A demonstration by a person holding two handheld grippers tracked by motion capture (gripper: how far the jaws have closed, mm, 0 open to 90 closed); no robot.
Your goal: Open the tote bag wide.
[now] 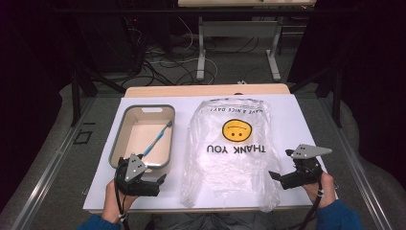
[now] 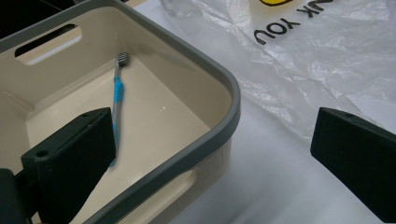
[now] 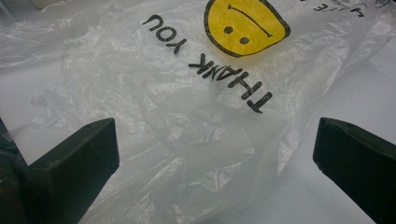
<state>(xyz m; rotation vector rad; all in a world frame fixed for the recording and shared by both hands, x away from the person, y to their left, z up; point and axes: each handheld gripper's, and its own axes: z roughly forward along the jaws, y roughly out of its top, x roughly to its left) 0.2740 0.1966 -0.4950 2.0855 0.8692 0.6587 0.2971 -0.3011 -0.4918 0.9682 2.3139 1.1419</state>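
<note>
Your left gripper (image 1: 160,179) and right gripper (image 1: 274,175) both gape empty, flanking the crinkled clear plastic bag (image 1: 230,153) beside the grey-rimmed cream tub (image 1: 125,125) holding a blue toothbrush (image 1: 157,139).

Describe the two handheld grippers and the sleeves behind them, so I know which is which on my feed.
Both grippers are black, each with two blocky black jaws and a grey three-cornered plate with small holes on top. A black cable trails back from the left gripper and the right gripper past the wrists. The person wears blue sleeves.

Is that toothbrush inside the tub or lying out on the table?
Inside: the blue toothbrush lies slantwise on the floor of the cream tub.
</note>
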